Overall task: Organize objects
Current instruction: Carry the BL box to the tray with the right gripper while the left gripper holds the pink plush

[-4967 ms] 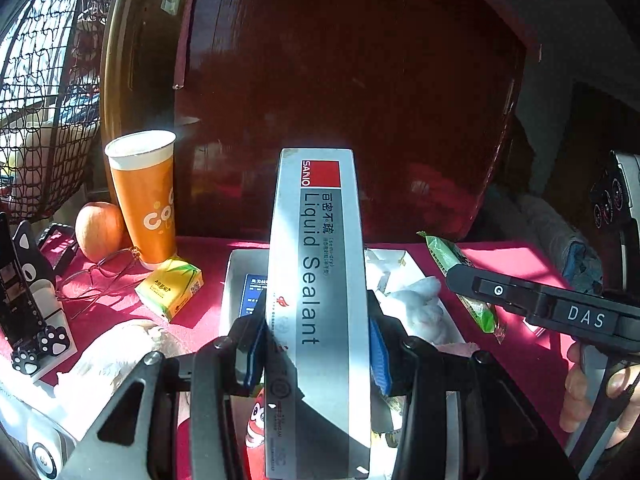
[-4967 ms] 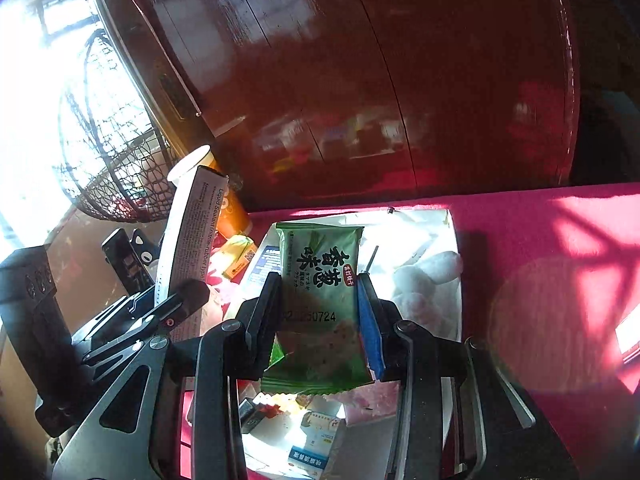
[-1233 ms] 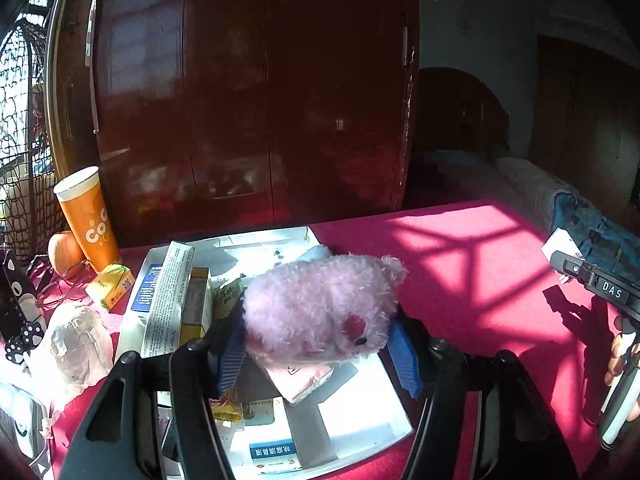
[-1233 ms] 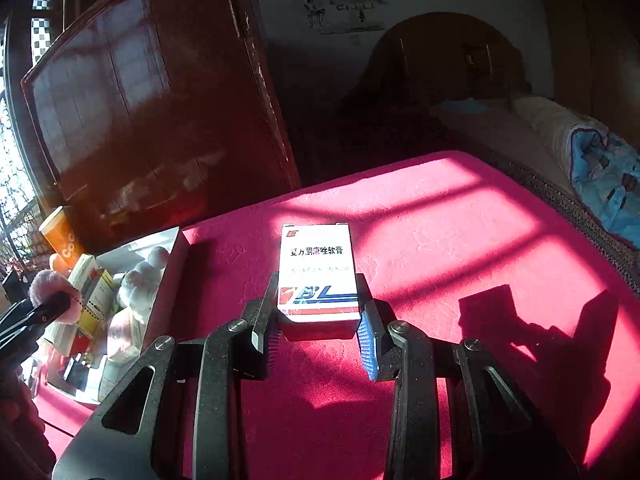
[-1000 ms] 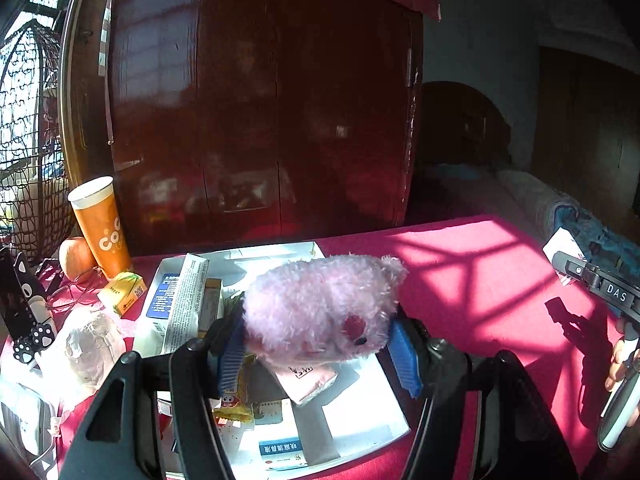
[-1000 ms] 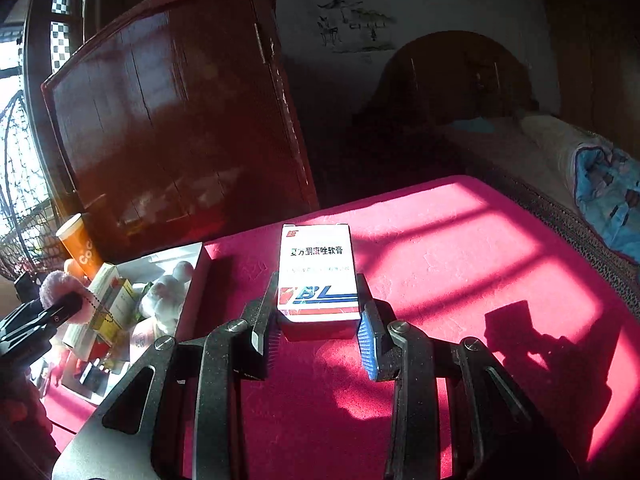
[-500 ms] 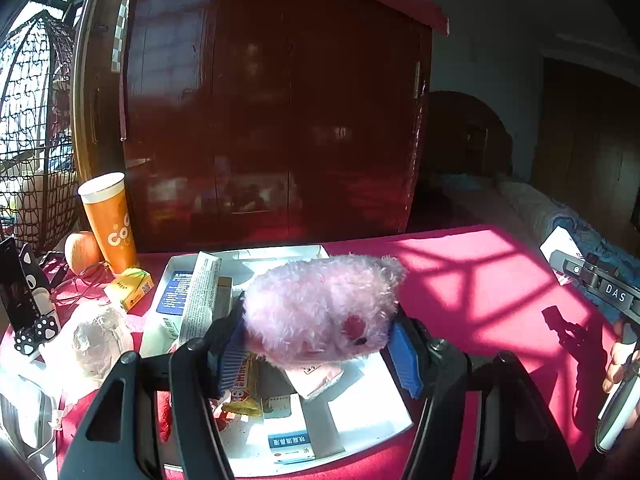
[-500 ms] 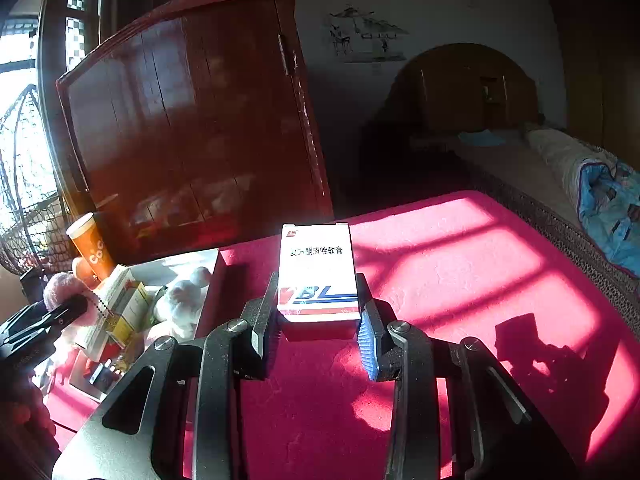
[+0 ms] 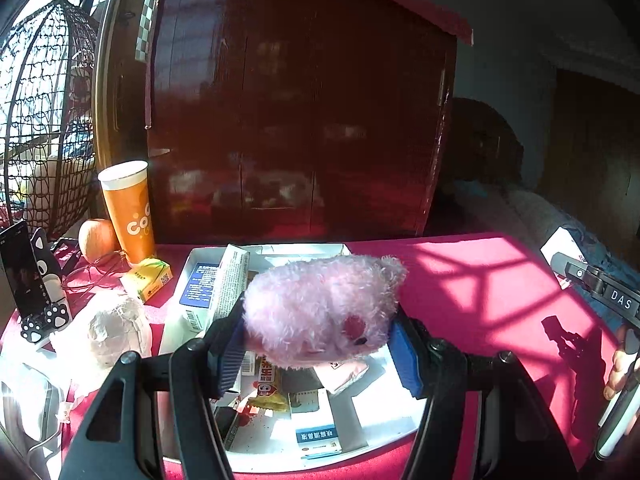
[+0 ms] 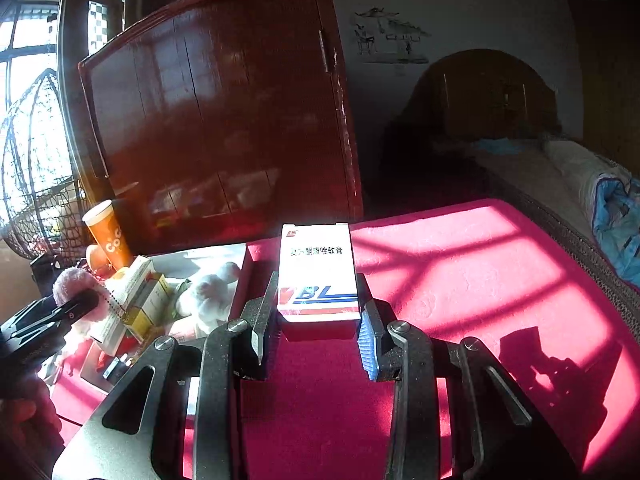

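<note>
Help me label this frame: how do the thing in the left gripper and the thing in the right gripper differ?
The left gripper holds a pink plush toy, soft, fuzzy and rounded; the right gripper holds a white medicine box, rigid, flat-faced and printed. The plush toy bulges wider than the pads; the medicine box fits between its gripper's. The plush toy hangs over the cluttered white tray; the medicine box is over bare red tablecloth. Both are clamped and lifted.

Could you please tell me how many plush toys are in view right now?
2. The pink plush toy is clamped in the left gripper above the white tray; a white plush toy lies inside that tray. Clutter may hide more.
</note>
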Demonstrator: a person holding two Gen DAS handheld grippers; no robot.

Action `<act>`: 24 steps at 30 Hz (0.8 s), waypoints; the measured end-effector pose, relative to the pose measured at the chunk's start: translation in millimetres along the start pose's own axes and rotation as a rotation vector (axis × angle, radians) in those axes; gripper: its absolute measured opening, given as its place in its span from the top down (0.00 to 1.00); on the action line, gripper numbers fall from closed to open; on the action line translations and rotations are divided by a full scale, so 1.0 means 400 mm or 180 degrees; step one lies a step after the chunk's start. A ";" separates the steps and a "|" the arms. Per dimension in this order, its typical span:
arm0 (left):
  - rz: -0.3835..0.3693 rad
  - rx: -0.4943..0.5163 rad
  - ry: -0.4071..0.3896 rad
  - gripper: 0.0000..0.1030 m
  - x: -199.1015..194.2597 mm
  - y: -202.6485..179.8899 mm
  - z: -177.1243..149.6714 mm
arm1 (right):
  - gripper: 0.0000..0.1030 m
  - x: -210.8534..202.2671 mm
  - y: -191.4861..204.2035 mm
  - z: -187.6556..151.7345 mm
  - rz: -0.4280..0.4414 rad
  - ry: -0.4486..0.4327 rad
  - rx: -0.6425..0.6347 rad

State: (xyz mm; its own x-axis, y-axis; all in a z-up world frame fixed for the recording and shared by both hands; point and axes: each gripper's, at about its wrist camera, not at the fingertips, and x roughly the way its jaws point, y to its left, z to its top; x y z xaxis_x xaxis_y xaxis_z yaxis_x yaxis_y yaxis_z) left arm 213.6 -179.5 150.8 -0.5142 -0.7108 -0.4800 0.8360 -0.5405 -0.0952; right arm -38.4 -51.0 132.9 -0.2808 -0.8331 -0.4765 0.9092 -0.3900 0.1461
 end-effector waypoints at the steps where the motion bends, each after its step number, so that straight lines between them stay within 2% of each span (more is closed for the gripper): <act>1: 0.0004 -0.0011 -0.0002 0.39 0.000 0.005 0.000 | 0.69 0.002 0.006 0.002 0.0018 0.0002 -0.0012; 24: 0.0157 -0.0250 0.0005 0.39 -0.002 0.136 -0.009 | 0.69 0.052 0.204 0.028 0.0362 0.0062 -0.0399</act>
State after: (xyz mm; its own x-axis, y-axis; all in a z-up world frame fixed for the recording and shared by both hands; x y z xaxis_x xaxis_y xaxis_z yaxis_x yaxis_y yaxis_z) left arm 260.3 -206.6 143.1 -0.4717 -0.7349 -0.4872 0.8728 -0.4677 -0.1396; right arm 26.5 -104.5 144.5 -0.1690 -0.8608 -0.4800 0.9663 -0.2407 0.0914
